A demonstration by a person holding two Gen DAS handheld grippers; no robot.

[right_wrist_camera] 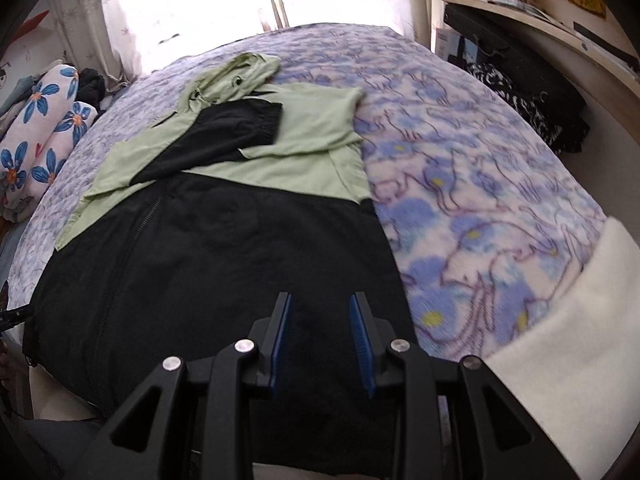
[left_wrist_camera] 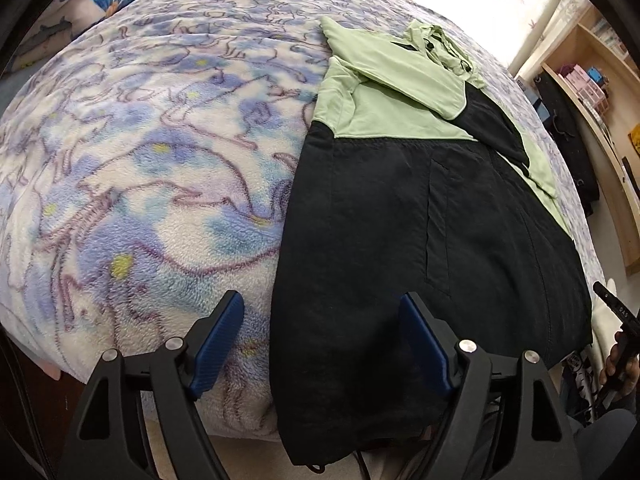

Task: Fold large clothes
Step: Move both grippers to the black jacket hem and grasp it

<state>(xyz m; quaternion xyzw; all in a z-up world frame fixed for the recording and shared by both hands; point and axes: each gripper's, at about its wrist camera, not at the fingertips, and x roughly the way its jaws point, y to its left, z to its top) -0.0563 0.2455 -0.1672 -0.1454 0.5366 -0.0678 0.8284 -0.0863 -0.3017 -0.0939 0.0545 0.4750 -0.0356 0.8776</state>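
Observation:
A black and light-green hooded jacket (left_wrist_camera: 404, 208) lies flat on the bed with both sleeves folded across its chest and the hood at the far end. It also shows in the right wrist view (right_wrist_camera: 224, 248). My left gripper (left_wrist_camera: 322, 308) is open and empty above the jacket's near left hem corner, one finger over the blanket, one over the black cloth. My right gripper (right_wrist_camera: 322, 312) is open and empty, just above the jacket's black lower part near its right edge.
A blue and purple floral fleece blanket (left_wrist_camera: 140, 160) covers the bed. Flowered pillows (right_wrist_camera: 44, 128) lie at the far left of the right wrist view. A wooden shelf unit (right_wrist_camera: 560, 12) with boxes and dark bags stands at the right. Bright curtained window behind the bed.

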